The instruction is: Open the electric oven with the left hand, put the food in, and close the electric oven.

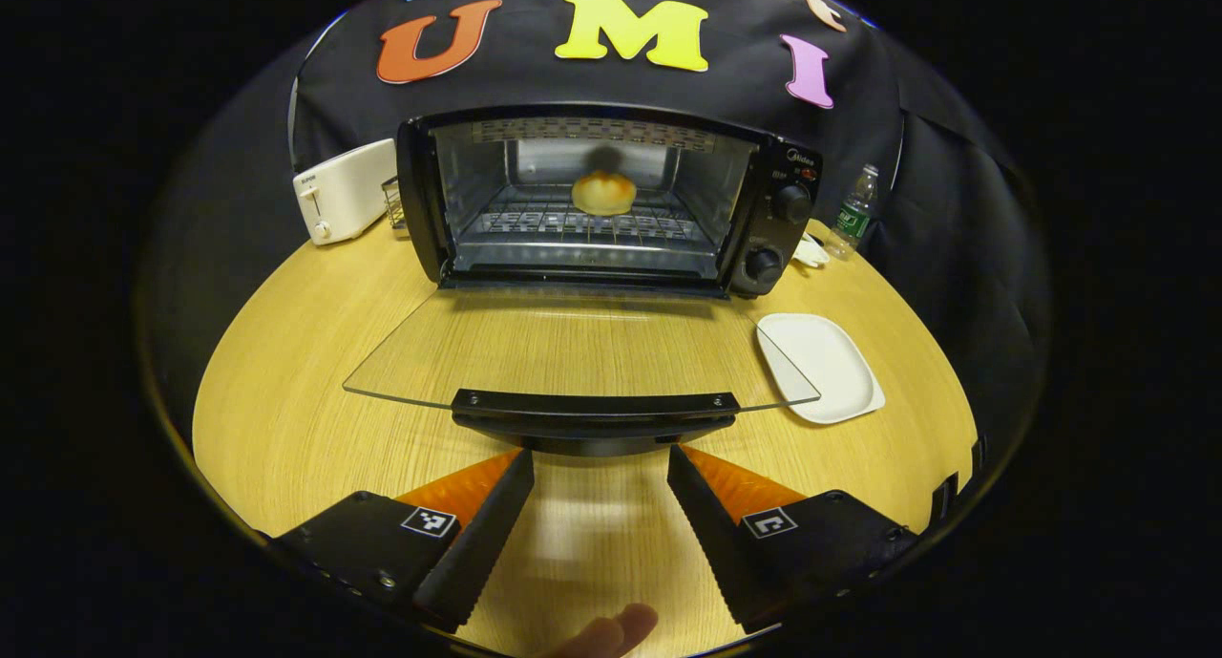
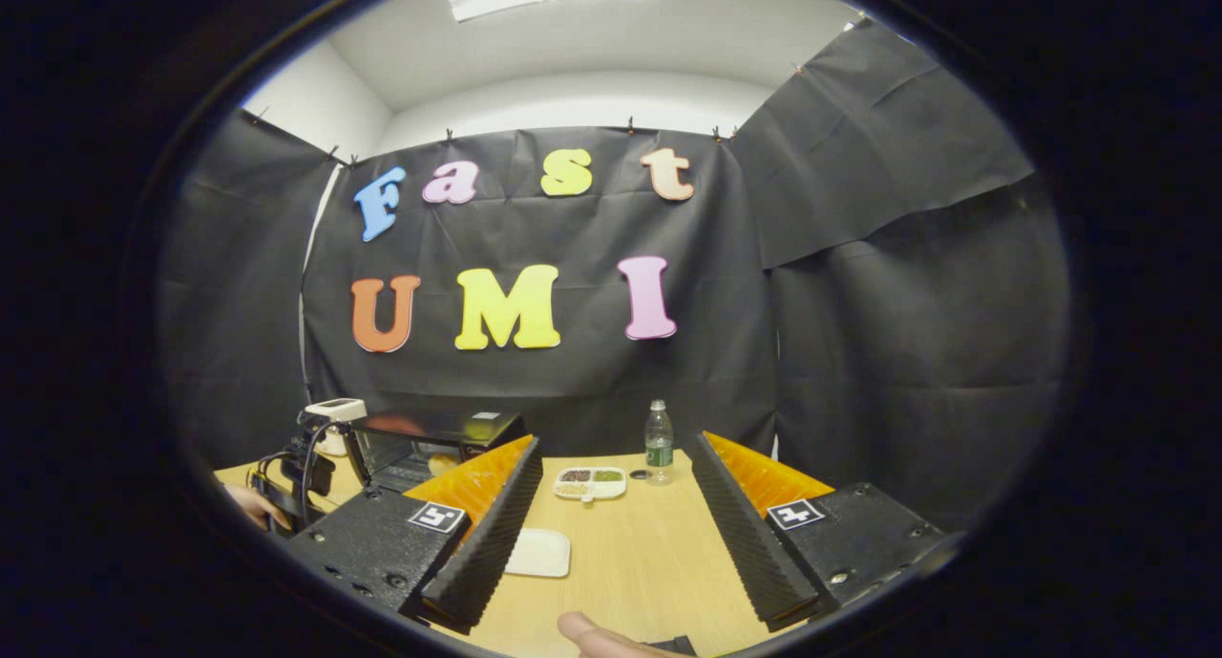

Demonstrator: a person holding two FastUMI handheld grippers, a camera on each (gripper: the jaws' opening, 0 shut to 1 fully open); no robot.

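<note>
Fingers [image 1: 496, 505] of left gripper [image 1: 600, 500] spread wide, grasping nothing, lined up just short of door handle [image 1: 594, 410] with handle between and beyond the tips. Oven [image 1: 611, 200] as landmark throughout: glass door [image 1: 535, 348] dropped flat in front of it; bun [image 1: 603, 193] on the wire rack inside, mid-cavity; white plate [image 1: 823, 364] bare, front-right of it; toaster [image 1: 342, 192] to its left; water bottle [image 1: 853, 211] behind its right side. Right gripper [image 2: 616, 524] released too, raised and well clear, off to oven's right, facing the booth wall. Food looks loaded; judged step: closing. Next move likely calls for meeting the handle from underneath or pinching it, then swinging the door up until shut. Glass edge overlaps the plate; worth minding.
</note>
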